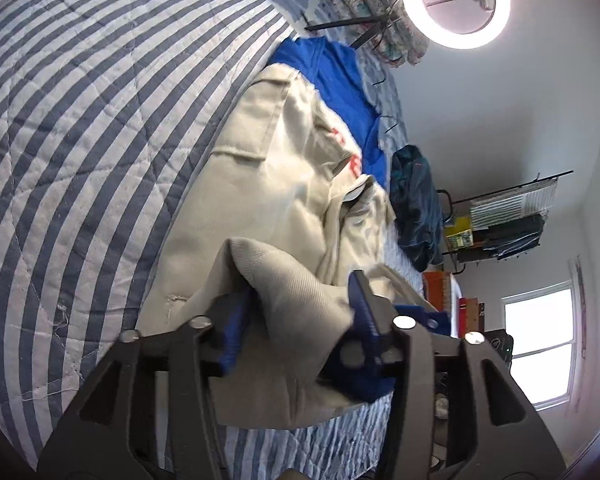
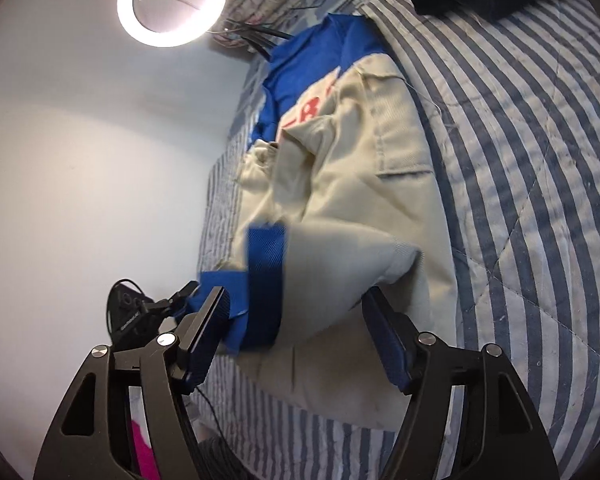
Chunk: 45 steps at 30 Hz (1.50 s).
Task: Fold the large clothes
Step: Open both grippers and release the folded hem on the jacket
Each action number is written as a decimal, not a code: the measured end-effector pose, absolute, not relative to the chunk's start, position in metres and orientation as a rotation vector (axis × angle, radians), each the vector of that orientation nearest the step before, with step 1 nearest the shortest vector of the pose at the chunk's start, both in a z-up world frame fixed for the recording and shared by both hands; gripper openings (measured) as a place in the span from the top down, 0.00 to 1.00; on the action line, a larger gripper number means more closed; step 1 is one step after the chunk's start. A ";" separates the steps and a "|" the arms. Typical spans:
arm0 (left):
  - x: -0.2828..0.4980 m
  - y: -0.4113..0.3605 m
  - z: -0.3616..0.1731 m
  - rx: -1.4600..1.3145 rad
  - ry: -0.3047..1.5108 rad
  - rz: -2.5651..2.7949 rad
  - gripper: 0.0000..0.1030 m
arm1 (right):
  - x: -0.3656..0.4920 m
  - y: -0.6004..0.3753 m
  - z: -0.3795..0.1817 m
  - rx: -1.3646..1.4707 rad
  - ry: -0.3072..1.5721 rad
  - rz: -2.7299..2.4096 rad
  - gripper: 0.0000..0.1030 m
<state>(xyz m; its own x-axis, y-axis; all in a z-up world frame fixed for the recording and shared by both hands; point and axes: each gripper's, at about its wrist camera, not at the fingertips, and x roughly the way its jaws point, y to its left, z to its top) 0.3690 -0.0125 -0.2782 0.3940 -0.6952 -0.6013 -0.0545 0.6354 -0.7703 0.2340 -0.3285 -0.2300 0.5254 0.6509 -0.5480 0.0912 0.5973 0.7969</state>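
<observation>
A cream jacket [image 1: 284,168] with blue parts lies spread on a bed, its blue end [image 1: 332,76] toward the far side and red lettering [image 1: 346,152] showing where cream meets blue. A seam and a pocket flap cross the cream cloth, which is creased and bunched along the middle. The near edge of the jacket is lifted into loose folds at both grippers. In the right wrist view a blue band [image 2: 266,280], a cuff or hem, stands up at that near edge, blurred.

The left gripper [image 1: 296,320] has its jaws partly apart, with a thick fold of cream cloth [image 1: 300,304] lying between them; the cloth brushes the blue pads, but I cannot tell that they press on it. The right gripper [image 2: 296,336] stands wide open; the cream fold and the blue band sit between its fingers [image 2: 388,344] without being pinched, and the cloth looks slack.

The bed is covered with a quilt [image 1: 80,128] in blue and white stripes, stitched in large diamonds. A dark bundle of clothes [image 1: 414,208] lies at the right edge of the bed in the left wrist view. A lit ring light [image 1: 456,4] on a stand shines at the far end, near a flowered cloth. Further off are a rack [image 1: 508,220] with stacked things, white walls and a bright window [image 1: 540,340].
</observation>
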 end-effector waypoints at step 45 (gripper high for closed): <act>0.350 -0.043 -0.258 -0.212 0.979 -0.404 0.57 | 0.184 -0.291 -0.203 0.073 0.934 0.282 0.70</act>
